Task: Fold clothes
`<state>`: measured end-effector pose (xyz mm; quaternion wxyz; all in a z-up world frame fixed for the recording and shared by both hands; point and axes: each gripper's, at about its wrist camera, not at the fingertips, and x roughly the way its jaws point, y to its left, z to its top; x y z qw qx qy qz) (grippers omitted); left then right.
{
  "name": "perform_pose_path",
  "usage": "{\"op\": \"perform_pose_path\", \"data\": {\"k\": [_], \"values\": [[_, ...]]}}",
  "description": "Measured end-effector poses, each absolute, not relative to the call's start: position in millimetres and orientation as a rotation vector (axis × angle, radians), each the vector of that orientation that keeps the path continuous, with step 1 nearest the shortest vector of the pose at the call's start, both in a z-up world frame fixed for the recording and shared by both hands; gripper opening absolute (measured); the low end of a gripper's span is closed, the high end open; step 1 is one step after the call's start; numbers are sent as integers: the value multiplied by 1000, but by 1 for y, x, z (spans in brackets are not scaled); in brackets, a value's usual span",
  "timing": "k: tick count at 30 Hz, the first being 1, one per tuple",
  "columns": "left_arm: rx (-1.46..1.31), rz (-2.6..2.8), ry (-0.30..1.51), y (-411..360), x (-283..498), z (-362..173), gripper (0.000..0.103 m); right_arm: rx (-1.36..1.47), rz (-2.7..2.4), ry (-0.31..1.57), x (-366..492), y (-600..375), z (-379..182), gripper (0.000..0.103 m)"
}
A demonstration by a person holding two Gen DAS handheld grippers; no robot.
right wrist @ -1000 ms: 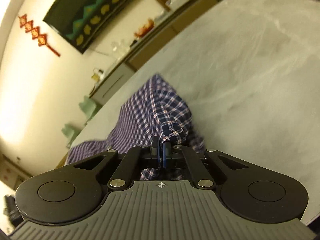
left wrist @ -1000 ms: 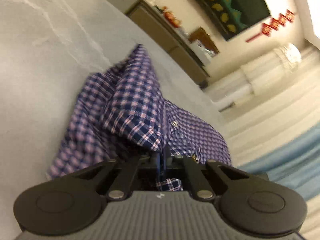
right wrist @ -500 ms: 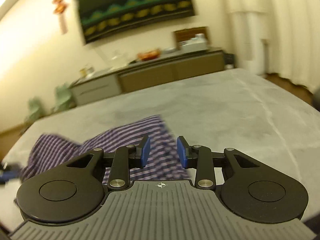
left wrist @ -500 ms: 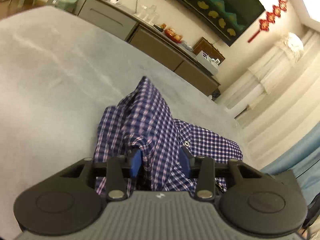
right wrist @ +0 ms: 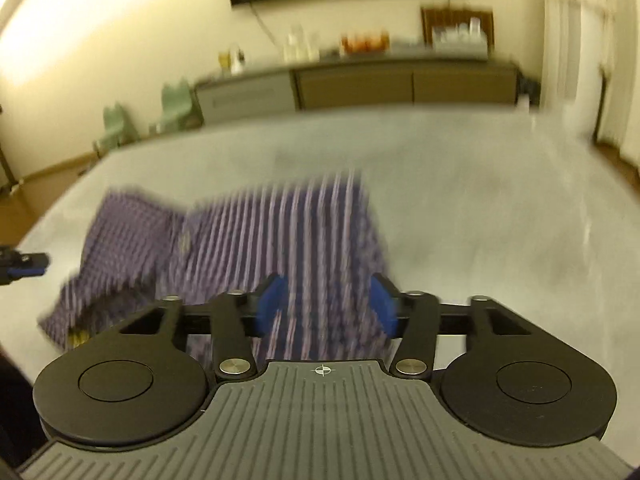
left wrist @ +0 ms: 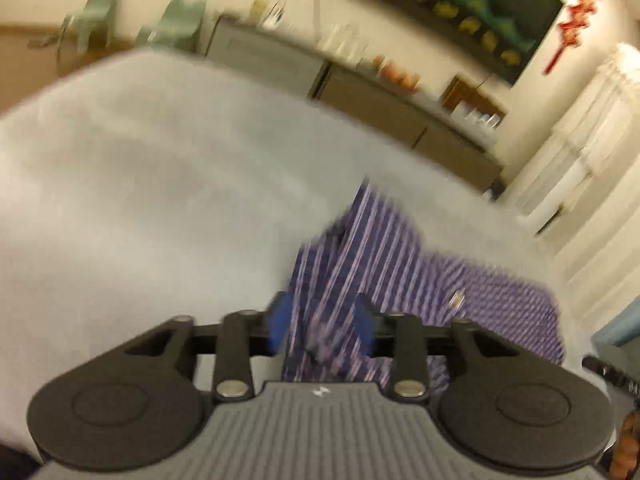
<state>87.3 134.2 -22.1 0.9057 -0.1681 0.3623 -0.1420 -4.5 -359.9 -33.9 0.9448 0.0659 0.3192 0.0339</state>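
A blue and purple checked shirt (left wrist: 384, 264) lies crumpled on the grey table (left wrist: 160, 184), blurred by motion. My left gripper (left wrist: 322, 326) is open, its blue pads either side of the shirt's near edge without closing on it. In the right wrist view the same shirt (right wrist: 280, 232) spreads flatter across the table (right wrist: 500, 208). My right gripper (right wrist: 326, 306) is open above the shirt's near edge. The tip of the left gripper (right wrist: 24, 264) shows at the far left of that view.
A long low cabinet (right wrist: 360, 84) with bottles and boxes on top runs along the far wall. Pale green chairs (right wrist: 176, 100) stand left of it. Curtains (left wrist: 592, 152) hang on the right. Bare table surface stretches left of the shirt (left wrist: 120, 220) and right of it (right wrist: 520, 240).
Both grippers were shut on the shirt a second ago. They opened, let the cloth drop, and have pulled back; the shirt now lies lower and flatter on the table.
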Motion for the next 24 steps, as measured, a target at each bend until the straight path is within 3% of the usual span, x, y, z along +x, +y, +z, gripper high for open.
{"op": "perform_pose_path", "data": {"k": [1,2,6,12,14,15,16,17,19,24], "values": [[-329,-323,745,131,102,-16,66,124,79,641,9,-364,-26,68],[-296,-357,761,124,123,-15,70,116,91,640,24,-368,-22,71],[-244,-419,935,93,203,-37,70,127,145,714,95,-381,-40,70],[-279,-472,1011,78,245,-73,70,291,143,731,135,-407,-83,62],[-344,-445,1011,84,250,-85,49,324,163,758,141,-409,-93,46],[-387,-434,1031,87,253,-91,30,305,153,780,144,-407,-97,25],[-403,-430,1035,88,254,-95,27,286,143,801,146,-405,-100,10],[-398,-428,1033,88,255,-95,26,267,133,823,148,-403,-104,10],[-385,-424,1026,87,256,-97,25,228,111,854,151,-399,-109,0],[-394,-422,1028,93,259,-99,29,115,33,773,140,-387,-96,0]]}}
